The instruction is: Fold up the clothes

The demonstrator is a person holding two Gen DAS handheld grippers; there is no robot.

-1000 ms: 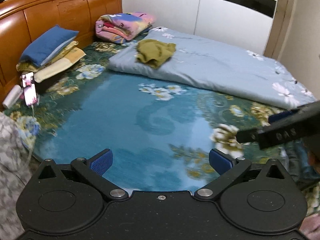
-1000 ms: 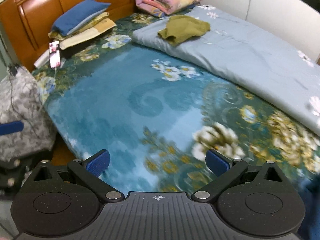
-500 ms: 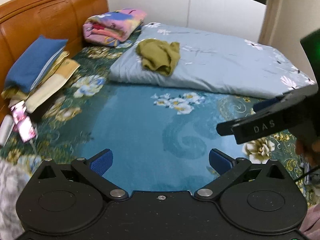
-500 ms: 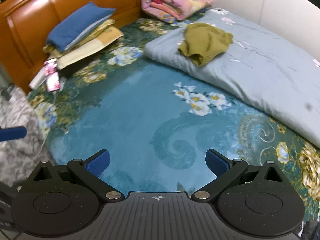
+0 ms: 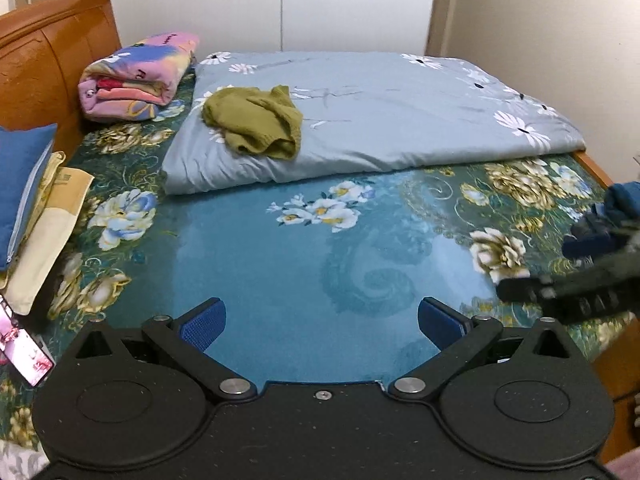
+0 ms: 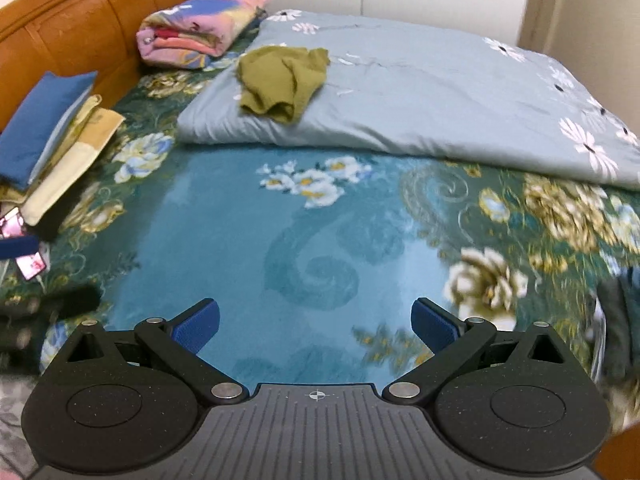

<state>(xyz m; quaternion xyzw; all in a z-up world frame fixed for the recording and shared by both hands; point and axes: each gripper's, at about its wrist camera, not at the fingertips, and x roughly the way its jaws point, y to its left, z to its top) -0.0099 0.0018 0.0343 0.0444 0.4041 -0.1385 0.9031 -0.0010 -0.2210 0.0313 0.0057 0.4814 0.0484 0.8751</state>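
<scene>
1. The bed [image 5: 280,280] is covered by a teal floral spread.
2. A grey quilt [image 5: 400,120] is laid at 12 o'clock.
3. An olive garment [image 5: 252,124] is crumpled on the quilt, at 11 o'clock.
4. The left tool [image 5: 320,326] and right tool [image 6: 316,320] are held spread wide, empty.

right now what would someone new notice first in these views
An olive-green garment lies crumpled on the grey-blue quilt at the far side of the bed. Nearer, the teal floral bedspread lies bare beneath both open grippers, and a folded pink blanket sits by the wooden headboard.
</scene>
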